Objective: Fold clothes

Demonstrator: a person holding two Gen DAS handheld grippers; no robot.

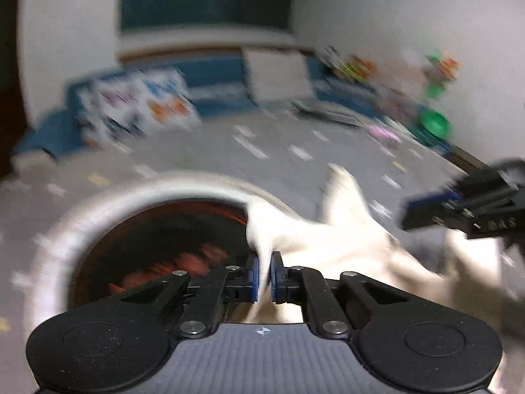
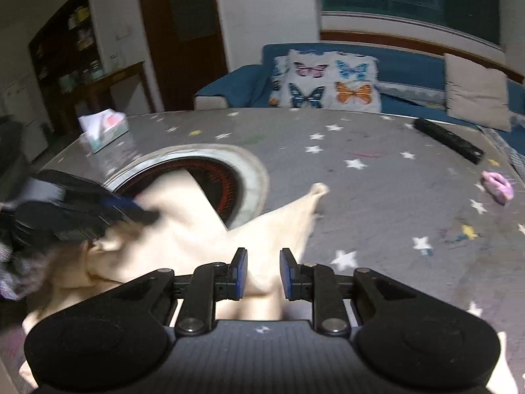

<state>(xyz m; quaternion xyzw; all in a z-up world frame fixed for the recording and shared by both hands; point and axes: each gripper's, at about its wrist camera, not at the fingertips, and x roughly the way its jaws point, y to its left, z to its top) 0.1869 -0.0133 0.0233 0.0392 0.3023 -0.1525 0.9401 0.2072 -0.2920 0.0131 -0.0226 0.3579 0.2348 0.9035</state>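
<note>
Item one, nearest my left camera: the left hand-held gripper [image 1: 264, 274], its blue pads pinched together on a fold of the cream garment [image 1: 328, 239]. The picture was badly smeared, so I could not read the cloth's edges there.

Item two, nearest my right camera: the right hand-held gripper [image 2: 260, 274], jaws standing apart, cream garment [image 2: 183, 243] lying between them; I could not see either pad pressing the cloth. In the left view this same gripper [image 1: 426, 210] entered from three o'clock, above the cloth.

Item three: the garment itself, spread loose on the table [image 2: 377, 197], bunched at seven o'clock in the right view, with one pointed corner reaching out toward one o'clock. Part of it draped over the rim of a round recessed heater [image 2: 226, 177] set in the table top at eleven o'clock, its coil glowing red-orange.

Item four: the table cover, grey with white and yellow stars.

Item five, farther out: a tissue box [image 2: 103, 128] at ten o'clock, a dark remote control [image 2: 448, 142] at two o'clock, a small pink object [image 2: 497, 185] at three o'clock.

Item six, beyond the table: a blue sofa [image 2: 410, 62] with a butterfly cushion [image 2: 328, 82] at twelve o'clock and a plain beige cushion [image 2: 475, 92] at two o'clock.
</note>
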